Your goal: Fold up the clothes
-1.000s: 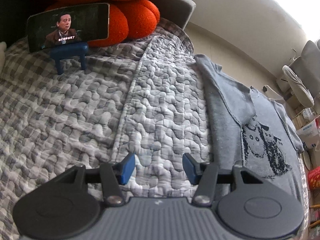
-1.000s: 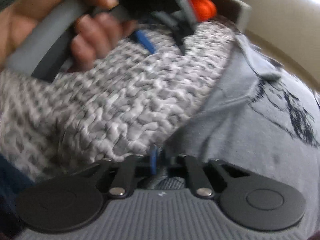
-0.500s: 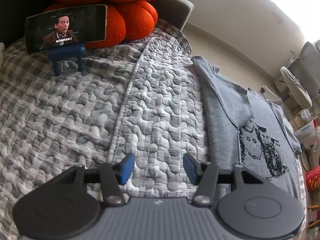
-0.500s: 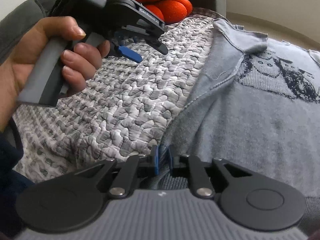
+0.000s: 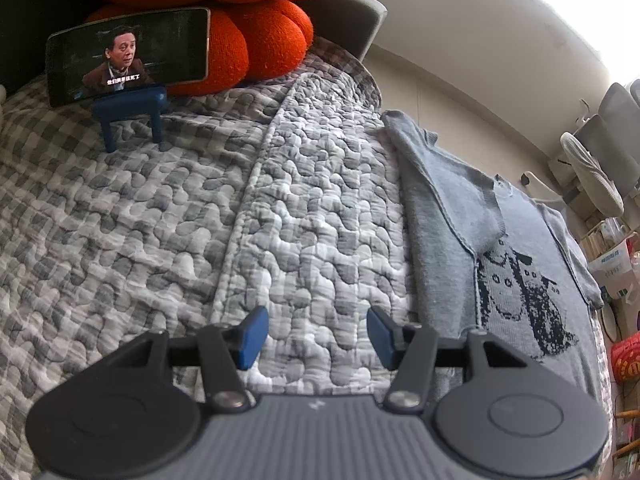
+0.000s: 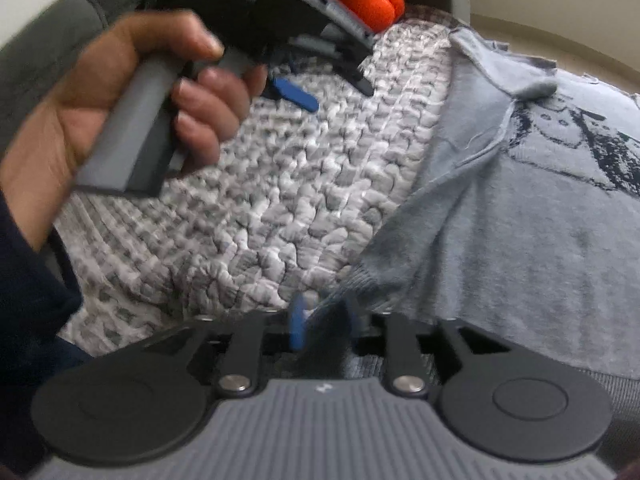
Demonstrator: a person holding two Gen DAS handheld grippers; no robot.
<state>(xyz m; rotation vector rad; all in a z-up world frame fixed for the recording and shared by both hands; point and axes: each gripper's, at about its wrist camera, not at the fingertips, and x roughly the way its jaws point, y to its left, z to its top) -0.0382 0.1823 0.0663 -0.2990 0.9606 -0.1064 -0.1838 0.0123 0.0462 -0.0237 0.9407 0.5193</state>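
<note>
A grey T-shirt (image 5: 516,248) with a dark printed figure lies on the quilted bed cover, its left side and sleeve folded in over the body. It also shows in the right wrist view (image 6: 532,216). My left gripper (image 5: 314,332) is open and empty, held over the quilt (image 5: 304,220) left of the shirt. It shows from the side in the right wrist view (image 6: 296,94). My right gripper (image 6: 320,326) is shut on the shirt's lower left hem corner, which bunches between the blue pads.
A phone (image 5: 128,56) playing video stands on a blue holder (image 5: 130,114) at the bed's far left, in front of an orange knotted cushion (image 5: 248,28). A grey headboard corner (image 5: 348,16) is behind. Chairs and boxes (image 5: 604,184) stand beyond the bed at right.
The left gripper has stayed open over the quilt, drifting slightly. The right gripper stays shut on the hem and has lifted and pulled it; the fabric bunches at its pads.
</note>
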